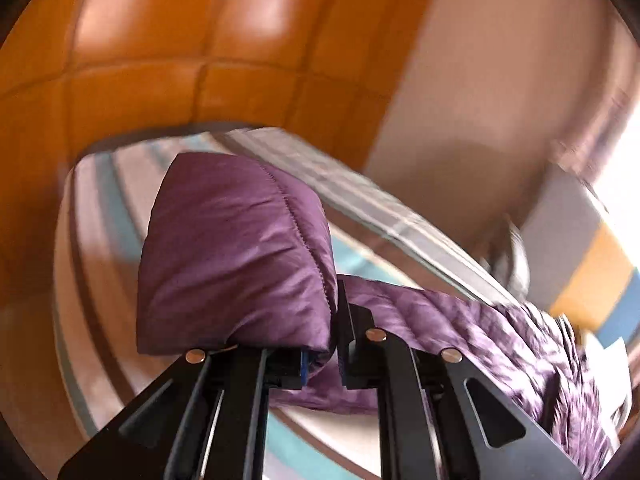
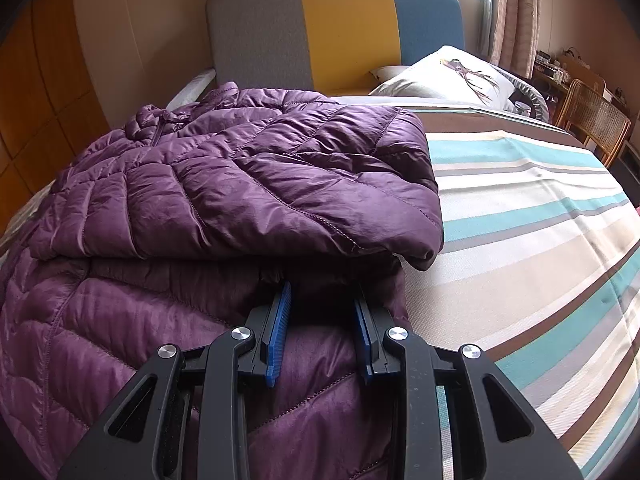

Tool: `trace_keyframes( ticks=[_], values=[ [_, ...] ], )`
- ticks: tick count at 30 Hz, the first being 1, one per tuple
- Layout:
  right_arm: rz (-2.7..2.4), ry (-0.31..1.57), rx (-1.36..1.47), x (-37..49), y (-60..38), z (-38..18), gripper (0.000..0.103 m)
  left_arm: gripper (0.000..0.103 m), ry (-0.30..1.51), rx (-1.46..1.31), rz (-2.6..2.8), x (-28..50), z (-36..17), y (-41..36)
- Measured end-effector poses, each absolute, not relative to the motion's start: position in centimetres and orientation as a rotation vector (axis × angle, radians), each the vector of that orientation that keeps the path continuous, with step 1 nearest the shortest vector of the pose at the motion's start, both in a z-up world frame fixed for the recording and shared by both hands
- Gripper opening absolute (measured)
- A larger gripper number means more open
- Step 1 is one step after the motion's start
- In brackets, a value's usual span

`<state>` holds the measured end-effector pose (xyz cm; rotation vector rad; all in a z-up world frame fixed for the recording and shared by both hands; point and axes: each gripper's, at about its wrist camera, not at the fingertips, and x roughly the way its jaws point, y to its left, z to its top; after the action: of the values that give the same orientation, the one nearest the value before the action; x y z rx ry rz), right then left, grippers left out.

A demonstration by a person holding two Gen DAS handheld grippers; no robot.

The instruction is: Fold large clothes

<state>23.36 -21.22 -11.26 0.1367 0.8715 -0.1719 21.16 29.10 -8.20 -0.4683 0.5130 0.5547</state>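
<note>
Mostly my left gripper (image 1: 320, 360) blurs everything, clamped on a fold of purple jacket (image 1: 236, 256); my right gripper (image 2: 320, 336) straddles fabric, grip unclear.

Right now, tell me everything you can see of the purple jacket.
The purple jacket is a shiny quilted puffer with stitched channels and a front zipper, lying partly folded on the striped bedspread, one sleeve laid across the body. The left gripper is shut on a corner of it, which stands lifted above the bed. The right gripper rests at its lower edge with fabric bunched between the blue pads; whether they pinch it is unclear.
</note>
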Motion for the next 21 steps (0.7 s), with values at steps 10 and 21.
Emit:
trace_keyframes(
  ticks=[10, 21],
  values=[
    [-0.164, 0.866, 0.153, 23.3, -21.4, -11.3, 0.029, 0.01, 0.551, -0.072, 0.277, 25.7, -5.4, 14.7],
    [-0.159, 0.863, 0.168, 23.4, -21.5, -11.4, 0.029, 0.01, 0.61, 0.189, 0.013, 28.5, -5.0, -2.5]
  ],
)
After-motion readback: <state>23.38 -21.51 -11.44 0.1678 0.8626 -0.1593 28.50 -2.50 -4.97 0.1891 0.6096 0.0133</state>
